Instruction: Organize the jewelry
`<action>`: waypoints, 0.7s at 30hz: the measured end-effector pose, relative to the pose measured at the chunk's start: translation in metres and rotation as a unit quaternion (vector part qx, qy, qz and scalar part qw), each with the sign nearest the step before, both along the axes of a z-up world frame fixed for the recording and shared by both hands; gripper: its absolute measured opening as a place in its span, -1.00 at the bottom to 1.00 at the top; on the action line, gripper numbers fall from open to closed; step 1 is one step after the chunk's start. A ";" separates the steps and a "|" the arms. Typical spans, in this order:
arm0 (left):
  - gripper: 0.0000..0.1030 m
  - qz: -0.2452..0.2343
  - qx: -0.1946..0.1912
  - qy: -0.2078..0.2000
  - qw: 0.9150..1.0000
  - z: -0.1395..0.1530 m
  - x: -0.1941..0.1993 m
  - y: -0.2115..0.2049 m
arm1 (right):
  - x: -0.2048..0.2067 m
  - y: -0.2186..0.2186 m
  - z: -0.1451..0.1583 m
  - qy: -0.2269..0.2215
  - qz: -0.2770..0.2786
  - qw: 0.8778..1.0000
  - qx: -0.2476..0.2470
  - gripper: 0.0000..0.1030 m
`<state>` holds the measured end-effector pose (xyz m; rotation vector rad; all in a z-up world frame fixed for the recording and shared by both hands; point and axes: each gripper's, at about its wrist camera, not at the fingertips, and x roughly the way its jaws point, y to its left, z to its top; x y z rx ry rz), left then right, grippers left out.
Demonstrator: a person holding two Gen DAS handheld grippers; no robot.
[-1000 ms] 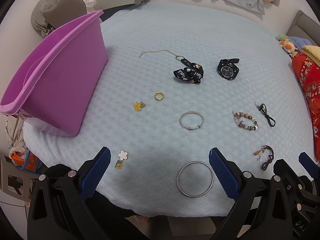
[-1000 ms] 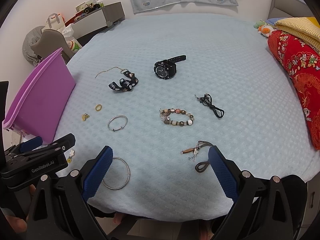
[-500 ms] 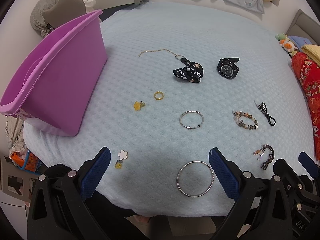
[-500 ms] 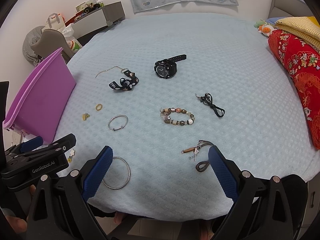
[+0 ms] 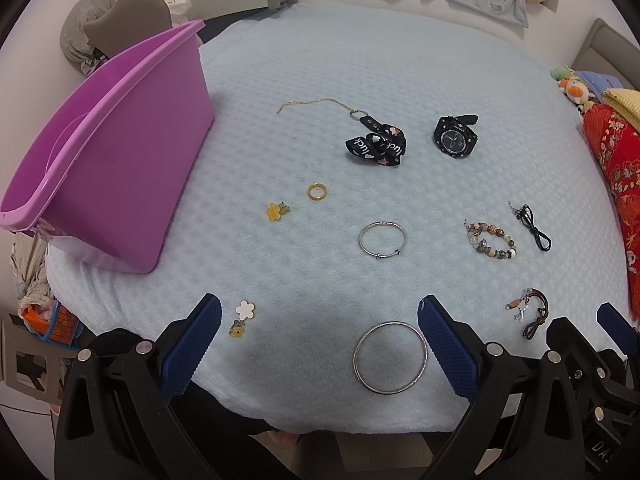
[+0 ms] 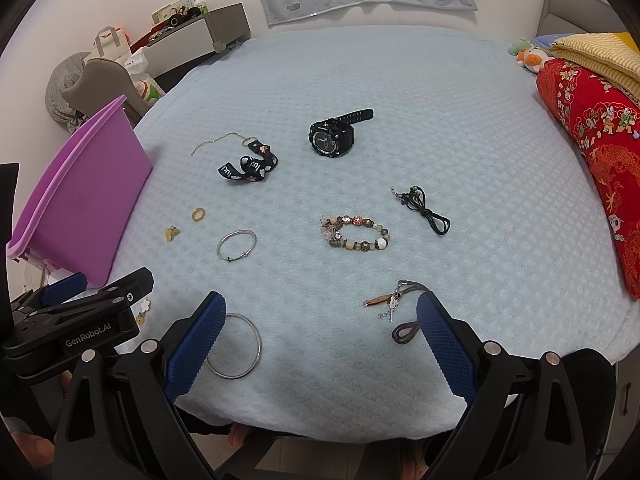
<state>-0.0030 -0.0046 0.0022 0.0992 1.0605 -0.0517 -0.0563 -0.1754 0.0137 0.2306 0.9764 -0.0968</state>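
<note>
Jewelry lies scattered on a light blue blanket [image 5: 360, 80]. A large silver bangle [image 5: 390, 357] lies near the front edge, between the fingers of my open left gripper [image 5: 318, 320]. Farther off are a thin silver bangle [image 5: 382, 239], a gold ring [image 5: 317, 191], a yellow flower charm [image 5: 276, 211], a white flower charm [image 5: 243, 314], a black ribbon strap [image 5: 376, 146], a black watch [image 5: 455, 136] and a beaded bracelet [image 5: 490, 240]. My right gripper [image 6: 318, 320] is open with nothing in it; a brown cord charm [image 6: 400, 308] lies by its right finger. A purple bin [image 5: 100, 160] stands at the left.
A black cord [image 6: 426, 210] lies right of the beaded bracelet [image 6: 354, 233]. A red patterned quilt [image 6: 592, 152] and a yellow blanket [image 6: 596, 56] pile up at the right. A grey cabinet [image 6: 188, 40] and bags stand beyond the far left corner. The blanket's front edge drops off just below both grippers.
</note>
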 end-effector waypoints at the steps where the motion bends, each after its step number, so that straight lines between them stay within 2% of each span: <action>1: 0.88 0.000 0.000 0.000 1.000 0.000 0.000 -0.001 | 0.000 0.000 0.000 0.000 0.000 1.000 0.000 0.79; 21: 0.88 -0.001 0.000 0.003 1.000 -0.002 0.000 -0.002 | 0.000 0.001 0.000 0.002 0.001 1.000 0.002 0.78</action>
